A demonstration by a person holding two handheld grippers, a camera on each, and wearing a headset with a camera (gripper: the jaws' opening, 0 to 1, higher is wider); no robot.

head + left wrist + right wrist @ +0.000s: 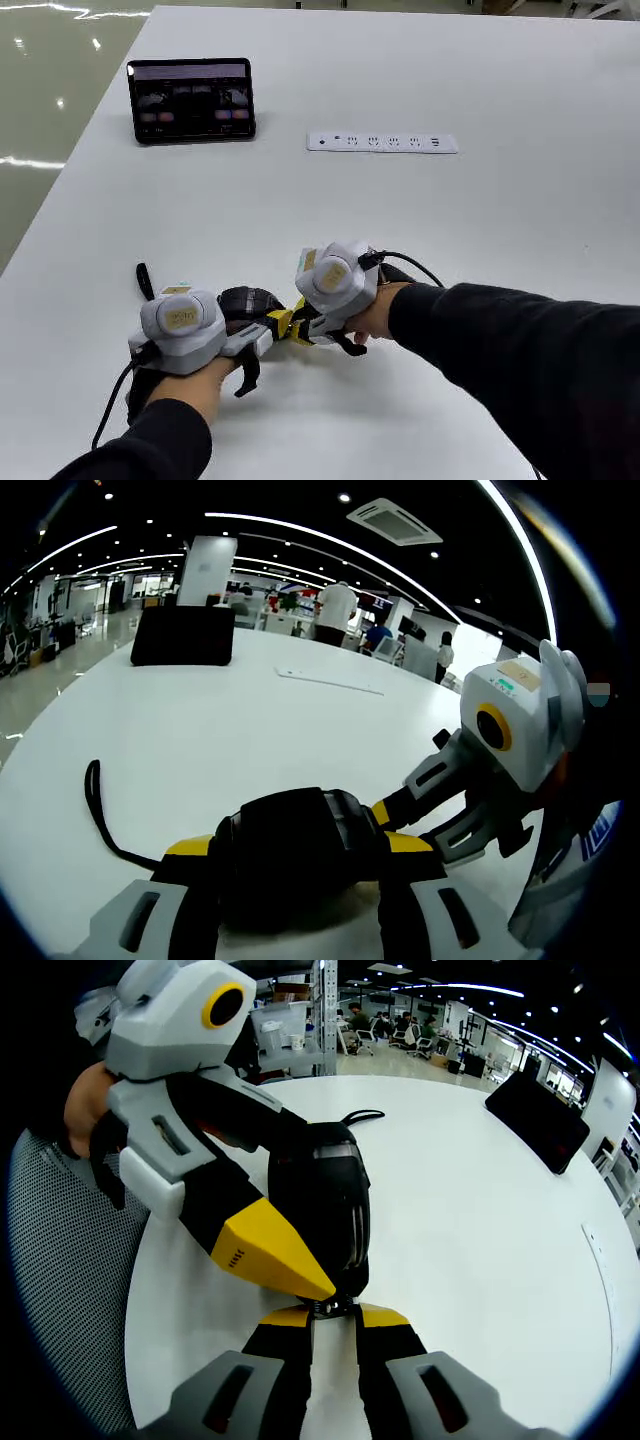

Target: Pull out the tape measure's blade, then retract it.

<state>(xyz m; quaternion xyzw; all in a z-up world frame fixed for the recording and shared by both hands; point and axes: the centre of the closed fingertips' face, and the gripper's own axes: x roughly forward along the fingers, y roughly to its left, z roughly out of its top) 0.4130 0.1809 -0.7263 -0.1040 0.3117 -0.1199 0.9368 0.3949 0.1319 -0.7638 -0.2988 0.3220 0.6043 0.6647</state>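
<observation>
Tape measure [320,1195]: black case, lying on the white table [500,200] near its front edge, between the two grippers. Its wrist strap [95,800] trails loose on the table on the far side from the right gripper.

Hook [335,1307]: small metal tab at the case mouth, sitting right against the case. No length of blade is visible between the hook and the case.

Left gripper [300,845]: clamped on the case. In the left gripper view its yellow-tipped jaws stand one on each side of the case, both touching it, with the case deep between them. In the right gripper view one yellow tip lies along the case's side and ends just beside the hook.

Right gripper [335,1312]: jaws nearly together, tips pinching the hook. It meets the case head-on from the opposite side to the left gripper, so the two sets of yellow tips almost touch at the case mouth.

Head view: both grippers sit low over the table and angle in toward each other, with the case partly hidden under them. A dark sleeve runs back from each one. A black cable [410,262] loops off the back of the right gripper.

Farther back, well apart from the grippers: a tablet [191,99] propped upright with its screen lit, and a white power strip [382,142] lying flat to its right.

The left gripper view shows people standing in the office behind the table.
</observation>
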